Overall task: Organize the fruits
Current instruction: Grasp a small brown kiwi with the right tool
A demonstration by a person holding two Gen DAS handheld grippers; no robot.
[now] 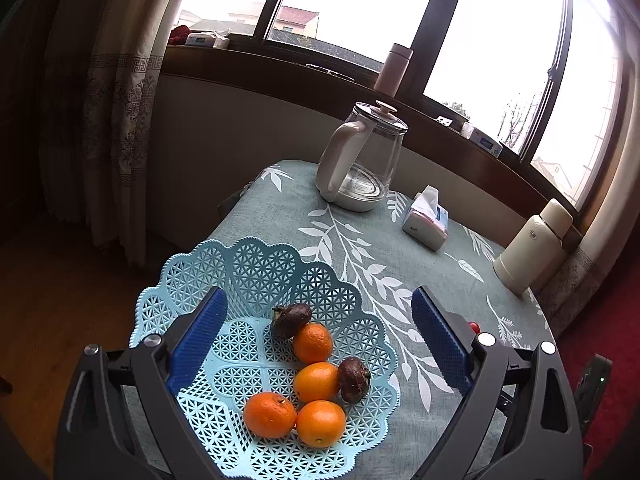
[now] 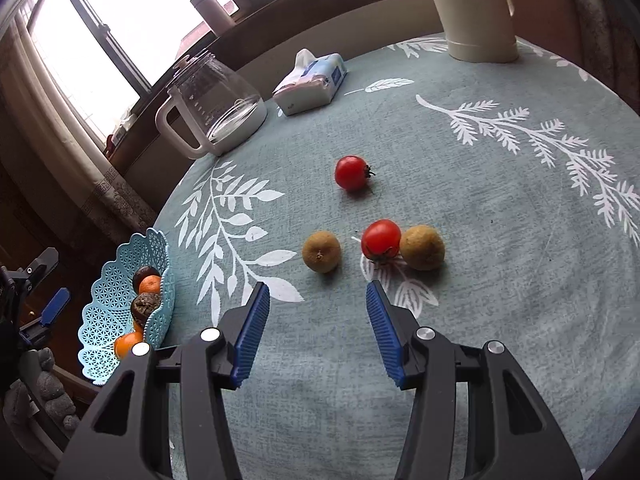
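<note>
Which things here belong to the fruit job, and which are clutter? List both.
Job: basket, oranges, dark fruits, tomatoes, brown fruits, both open claws.
Clutter: kettle, tissues, flask, bottle.

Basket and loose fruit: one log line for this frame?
left hand-held gripper open over basket | right hand-held gripper open, empty | four fruits on tablecloth
</note>
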